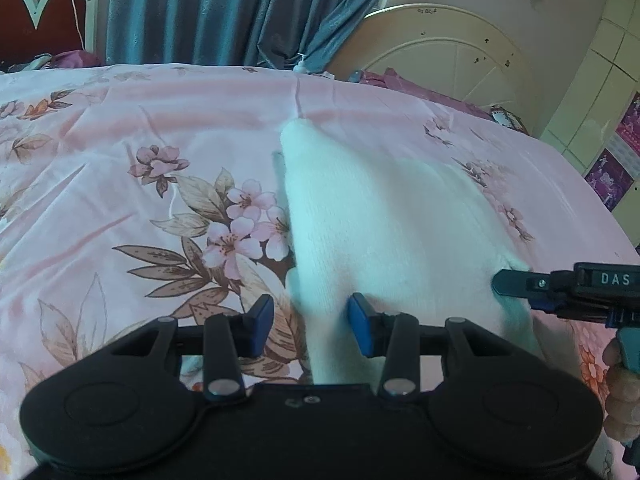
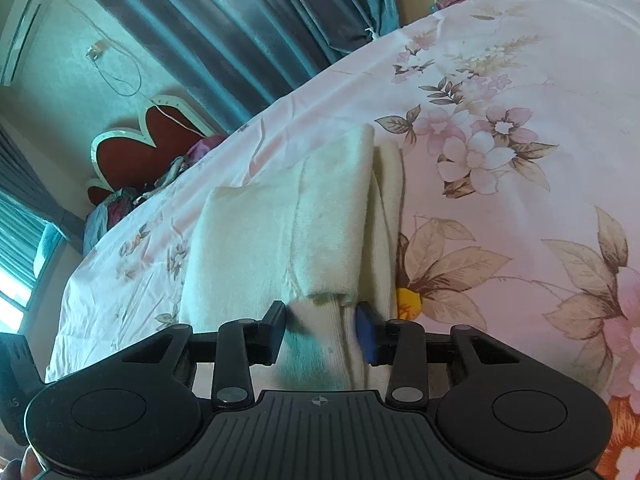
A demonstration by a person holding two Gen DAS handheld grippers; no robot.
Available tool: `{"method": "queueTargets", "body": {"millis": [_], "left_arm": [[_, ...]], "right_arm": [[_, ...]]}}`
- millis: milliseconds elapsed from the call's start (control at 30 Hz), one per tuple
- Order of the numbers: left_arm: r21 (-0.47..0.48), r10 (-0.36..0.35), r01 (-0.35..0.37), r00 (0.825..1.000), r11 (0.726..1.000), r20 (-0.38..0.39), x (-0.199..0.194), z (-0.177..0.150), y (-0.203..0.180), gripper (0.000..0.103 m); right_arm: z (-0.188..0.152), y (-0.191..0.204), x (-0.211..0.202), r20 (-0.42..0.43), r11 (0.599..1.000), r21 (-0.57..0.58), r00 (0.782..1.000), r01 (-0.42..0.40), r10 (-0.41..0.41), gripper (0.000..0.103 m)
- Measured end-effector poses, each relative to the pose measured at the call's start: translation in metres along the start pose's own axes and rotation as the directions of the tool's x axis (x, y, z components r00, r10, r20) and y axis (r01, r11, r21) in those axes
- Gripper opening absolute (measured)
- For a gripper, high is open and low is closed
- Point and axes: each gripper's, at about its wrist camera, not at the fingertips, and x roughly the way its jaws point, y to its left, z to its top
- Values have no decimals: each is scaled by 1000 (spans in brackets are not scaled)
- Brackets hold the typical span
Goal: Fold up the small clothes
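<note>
A small white knitted garment [image 1: 384, 216] lies partly folded on the pink floral bedsheet [image 1: 120, 128]. My left gripper [image 1: 312, 326] is open, its jaws astride the garment's near left edge. My right gripper [image 1: 516, 280] comes in from the right at the garment's right corner. In the right wrist view the garment [image 2: 280, 232] lies with a folded layer on top, and my right gripper [image 2: 322, 330] is open with the garment's near edge between its blue pads [image 2: 366, 332]. Neither gripper is closed on the cloth.
The bed takes up most of both views. Teal curtains [image 1: 224, 8] hang behind it. A cream headboard [image 1: 452, 56] stands at the far right, and a red heart-shaped cushion [image 2: 132, 152] with a pile of clothes lies at the bed's far end.
</note>
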Motion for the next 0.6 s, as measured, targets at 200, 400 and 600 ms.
{"method": "queueTargets", "body": {"millis": [200, 400, 600], "left_arm": [[75, -50, 42, 993, 996, 109, -21, 4, -9, 33], [189, -97, 95, 995, 977, -3, 2, 12, -31, 33], [205, -131, 121, 991, 971, 38, -9, 22, -30, 33]], "right_arm": [[-3, 31, -6, 30, 987, -141, 997, 76, -73, 9], [-12, 19, -5, -8, 982, -136, 991, 134, -136, 8], [-1, 16, -29, 130, 979, -105, 979, 173, -159, 32]]}}
